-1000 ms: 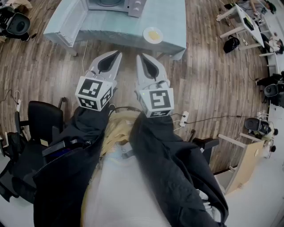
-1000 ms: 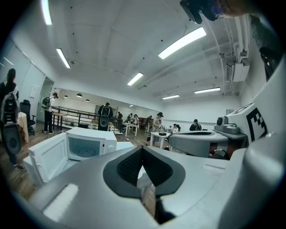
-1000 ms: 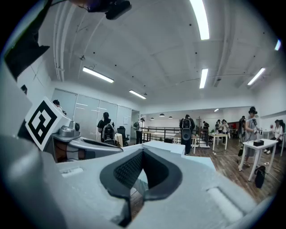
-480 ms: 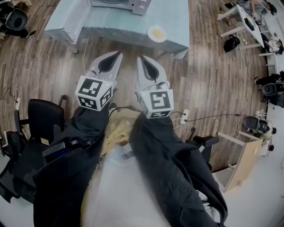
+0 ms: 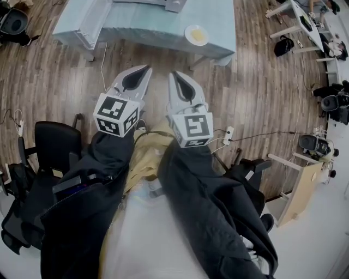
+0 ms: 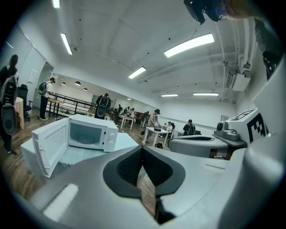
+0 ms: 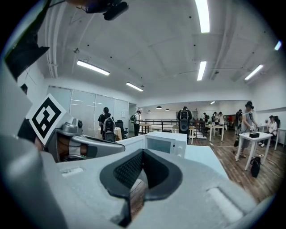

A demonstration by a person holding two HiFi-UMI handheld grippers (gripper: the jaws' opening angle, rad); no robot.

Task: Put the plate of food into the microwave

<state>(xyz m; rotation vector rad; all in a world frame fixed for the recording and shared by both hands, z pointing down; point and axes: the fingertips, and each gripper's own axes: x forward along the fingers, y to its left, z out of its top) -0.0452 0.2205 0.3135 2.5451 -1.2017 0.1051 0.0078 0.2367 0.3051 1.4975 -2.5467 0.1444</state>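
A white plate of yellow food sits near the front right corner of the table with the pale blue cloth. The white microwave stands at the table's back, cut off by the top edge, with its door swung open to the left. Both grippers hang over the wood floor, short of the table: my left gripper and right gripper are shut and empty. The left gripper view shows the open microwave beyond the shut jaws. The right gripper view shows it past the shut jaws. The plate is hidden in both.
A black office chair stands at my left and another at my right. A power strip with a cable lies on the floor. White desks stand at the far right. People stand at desks in the background.
In the head view the table, plate and microwave have slid toward the top edge. Both grippers keep their places and stay shut.
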